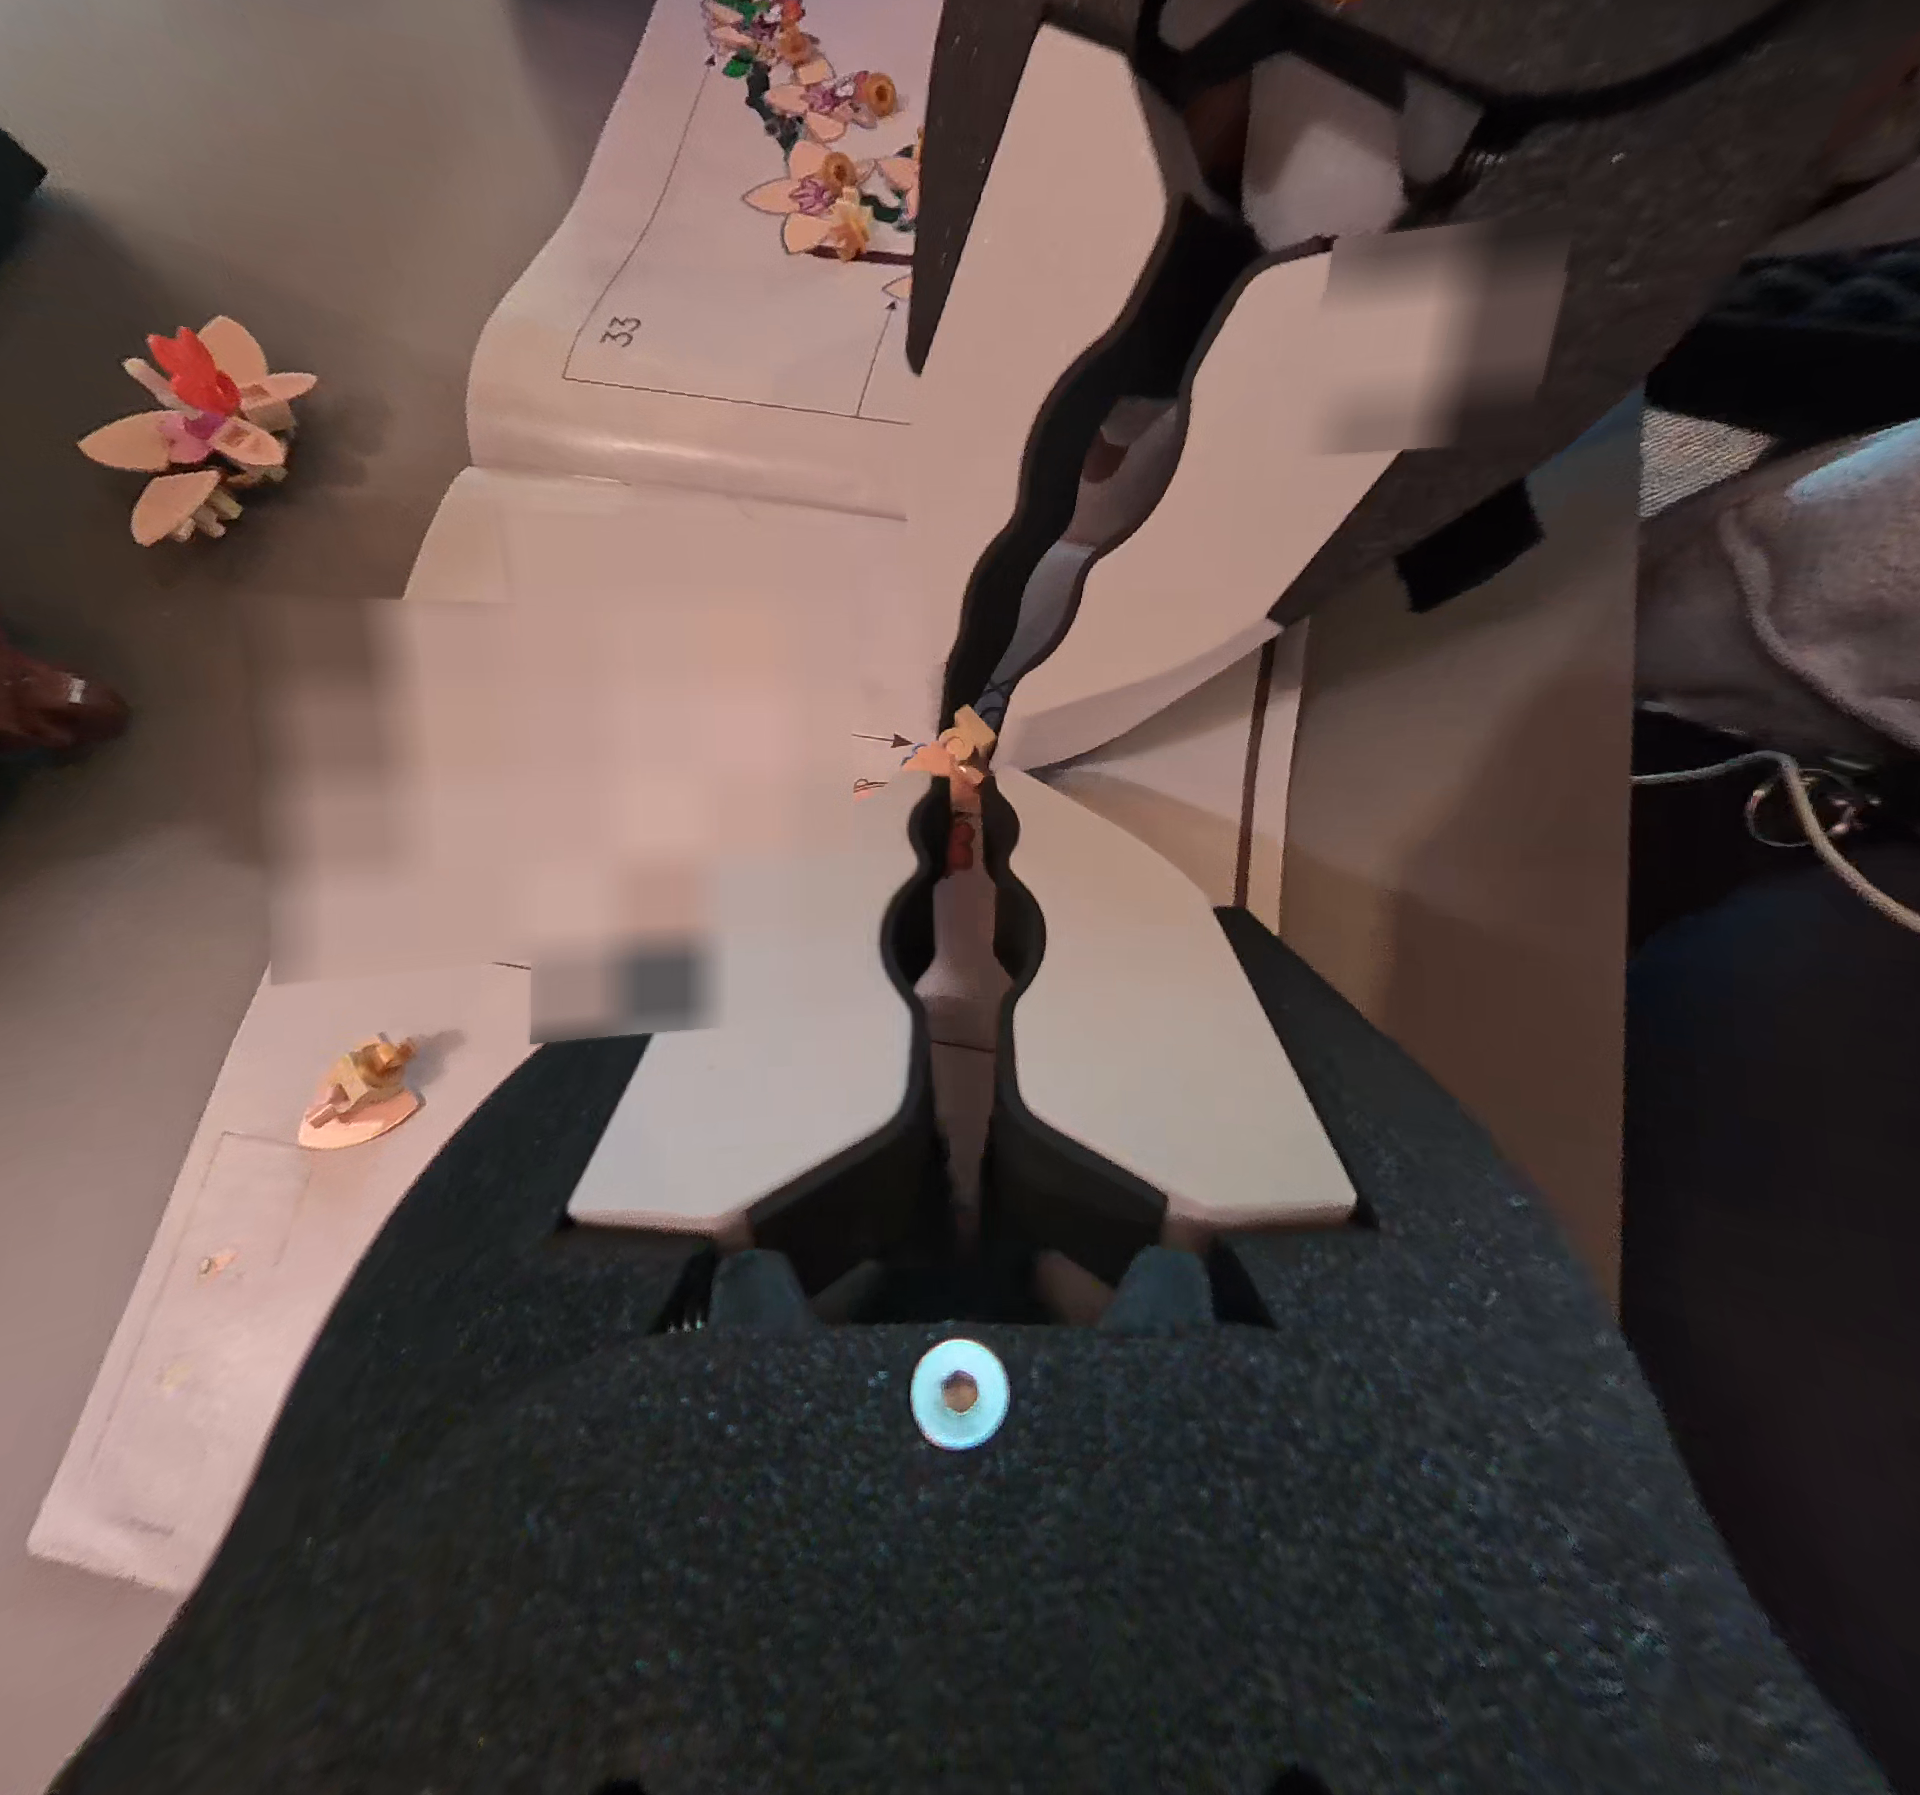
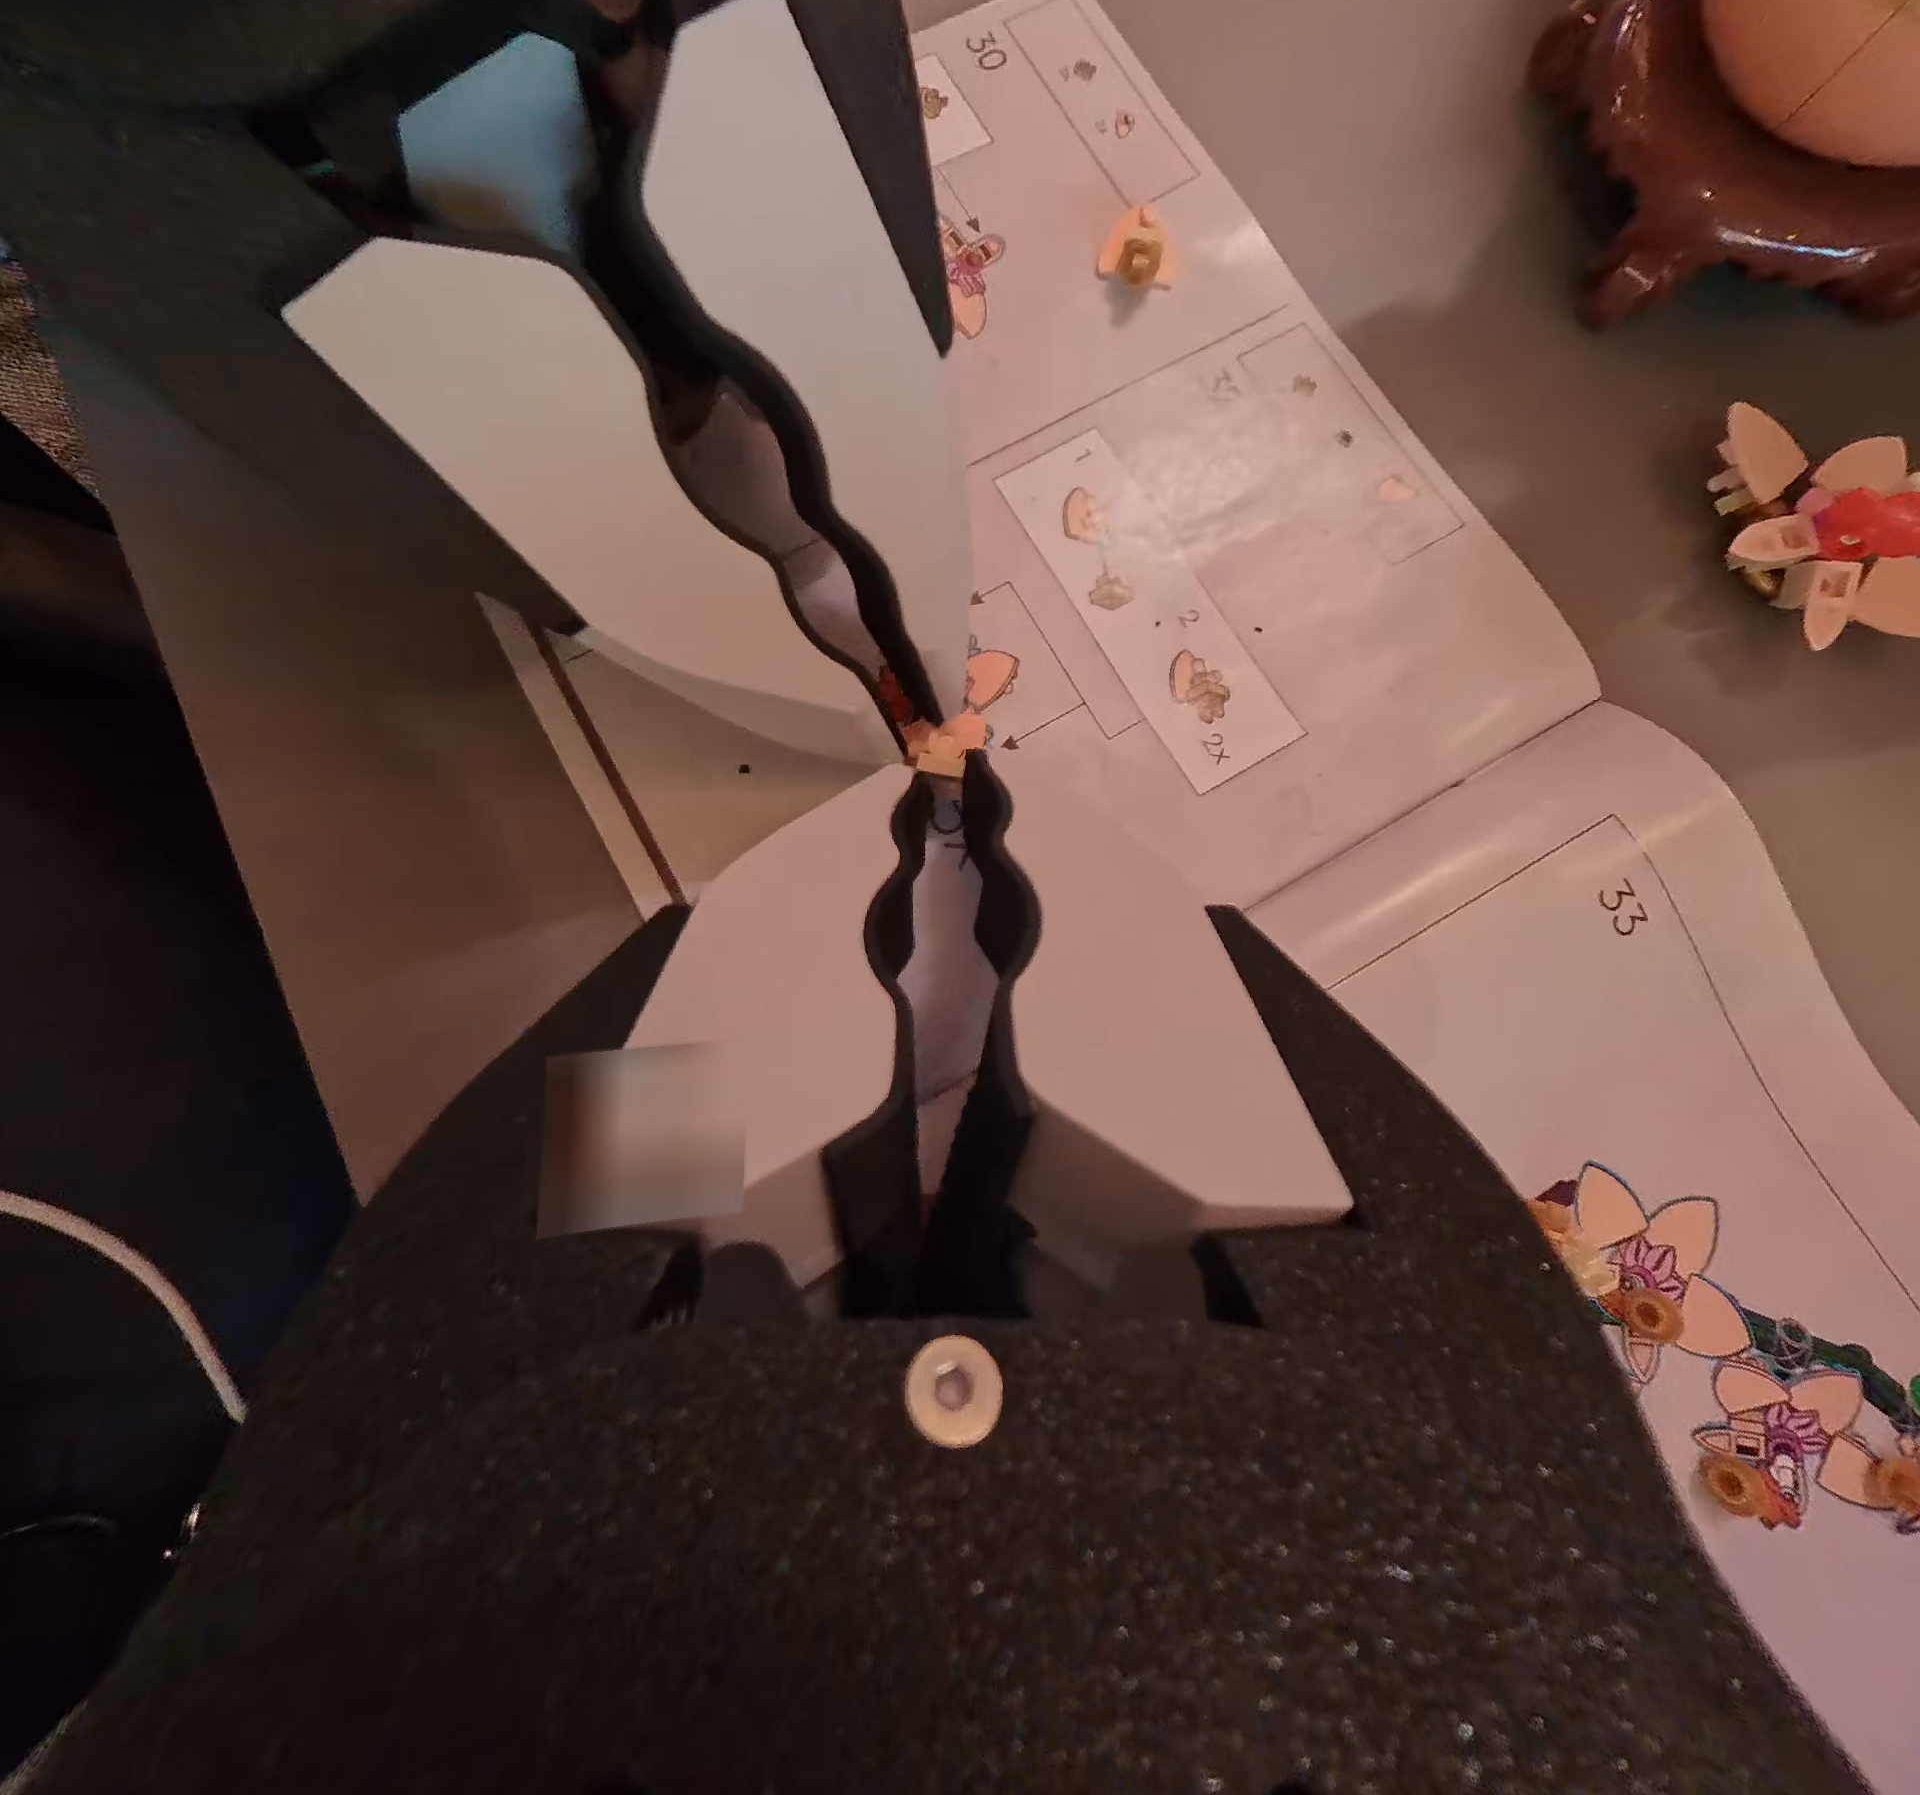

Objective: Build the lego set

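While both grippers (image 1: 966, 789) (image 2: 940, 789) pinch one tan piece (image 1: 961, 746), open booklet (image 2: 1299, 519) lies beneath.

An open instruction booklet (image 2: 1351, 665) lies on the table (image 2: 1299, 83). A small petal piece (image 2: 1138, 251) rests on its page. A flower assembly (image 2: 1818, 530) sits on the table beside the booklet, near a footed stand (image 2: 1714, 187).

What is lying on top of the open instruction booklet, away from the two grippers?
One small tan petal piece lies loose on the booklet, on a left-hand page. The left gripper and right gripper cover the booklet's near part, so anything there is hidden.
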The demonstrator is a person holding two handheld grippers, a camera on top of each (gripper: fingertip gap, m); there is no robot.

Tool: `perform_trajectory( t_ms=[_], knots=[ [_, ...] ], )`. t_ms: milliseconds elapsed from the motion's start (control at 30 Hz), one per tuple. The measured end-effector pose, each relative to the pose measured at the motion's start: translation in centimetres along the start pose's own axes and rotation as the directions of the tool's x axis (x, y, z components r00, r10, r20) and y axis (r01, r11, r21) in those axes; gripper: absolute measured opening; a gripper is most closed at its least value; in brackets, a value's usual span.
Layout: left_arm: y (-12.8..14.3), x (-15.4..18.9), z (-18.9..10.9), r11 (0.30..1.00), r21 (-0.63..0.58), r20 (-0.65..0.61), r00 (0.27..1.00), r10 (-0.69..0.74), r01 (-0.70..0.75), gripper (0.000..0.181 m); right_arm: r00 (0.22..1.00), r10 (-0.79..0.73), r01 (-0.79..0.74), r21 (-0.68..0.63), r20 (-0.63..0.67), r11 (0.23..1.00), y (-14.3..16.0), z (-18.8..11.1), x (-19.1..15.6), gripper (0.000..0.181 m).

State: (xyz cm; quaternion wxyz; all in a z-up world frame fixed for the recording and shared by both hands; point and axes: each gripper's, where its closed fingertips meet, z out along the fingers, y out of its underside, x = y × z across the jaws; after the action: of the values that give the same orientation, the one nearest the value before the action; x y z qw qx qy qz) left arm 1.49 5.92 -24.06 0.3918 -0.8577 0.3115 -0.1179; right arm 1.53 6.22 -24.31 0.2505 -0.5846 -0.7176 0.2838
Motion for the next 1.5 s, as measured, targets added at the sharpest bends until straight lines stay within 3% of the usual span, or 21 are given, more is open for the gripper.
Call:
perform_trajectory(
  t_ms=[133, 333, 433, 533, 667, 733, 967, 1100, 1233, 1333, 1400, 1500],
  knots=[
    [0.1, 0.4, 0.0, 1.000, 0.001, -0.079, 0.997, -0.027, 0.027, 0.002, 0.999, -0.041, 0.042, -0.009, 0.027, 0.999, 0.0, 0.0, -0.1, 0.006],
    [0.1, 0.5, 0.1, 0.998, -0.011, -0.170, 0.983, -0.064, 0.063, 0.000, 0.940, -0.283, 0.298, -0.055, 0.190, 0.953, 0.3, -0.2, 0.0, 0.000],
    [0.1, 0.5, 0.1, 0.999, -0.004, -0.147, 0.988, -0.054, 0.054, 0.000, 0.957, -0.150, 0.176, -0.087, 0.250, 0.980, 0.0, -0.5, -0.1, 0.004],
    [0.1, 0.4, 0.1, 0.999, 0.002, -0.110, 0.993, -0.036, 0.036, 0.000, 0.992, 0.030, -0.025, -0.042, 0.121, 0.999, -0.8, -0.9, 0.1, 0.004],
    [0.1, 0.4, 0.1, 0.998, 0.000, -0.128, 0.990, -0.056, 0.057, 0.000, 0.972, 0.219, -0.212, 0.090, -0.085, 0.973, -0.8, -0.9, 0.5, 0.008],
    [0.1, 0.4, 0.1, 0.999, 0.001, -0.122, 0.991, -0.049, 0.050, 0.000, 0.953, 0.275, -0.260, 0.121, -0.129, 0.958, -0.8, -0.9, 0.4, 0.018],
    [0.1, 0.4, 0.1, 1.000, 0.004, -0.106, 0.994, -0.031, 0.031, 0.000, 0.927, 0.318, -0.293, 0.142, -0.201, 0.945, -0.6, -0.6, 0.0, 0.007],
    [0.2, 0.4, 0.1, 0.999, 0.003, -0.113, 0.993, -0.036, 0.037, 0.000, 0.963, 0.199, -0.186, 0.088, -0.181, 0.979, -0.6, -0.6, -0.1, 0.006],
    [0.2, 0.4, 0.1, 0.999, 0.002, -0.124, 0.991, -0.047, 0.048, 0.000, 0.996, -0.063, 0.062, -0.015, -0.070, 0.998, -0.4, -0.6, 0.0, 0.006],
    [0.2, 0.4, 0.1, 0.999, 0.001, -0.130, 0.990, -0.053, 0.053, 0.000, 0.956, -0.294, 0.295, -0.096, 0.021, 0.951, 0.0, -0.6, 0.4, 0.006],
    [0.2, 0.4, 0.1, 0.998, 0.001, -0.133, 0.989, -0.056, 0.057, 0.000, 0.872, -0.489, 0.482, -0.170, -0.002, 0.860, 0.5, -0.5, 2.2, 0.004],
    [0.2, 0.4, 0.1, 0.998, 0.000, -0.137, 0.989, -0.061, 0.061, 0.000, 0.879, -0.460, 0.472, -0.099, 0.123, 0.876, -0.7, -1.0, 0.4, 0.001]
  ],
)
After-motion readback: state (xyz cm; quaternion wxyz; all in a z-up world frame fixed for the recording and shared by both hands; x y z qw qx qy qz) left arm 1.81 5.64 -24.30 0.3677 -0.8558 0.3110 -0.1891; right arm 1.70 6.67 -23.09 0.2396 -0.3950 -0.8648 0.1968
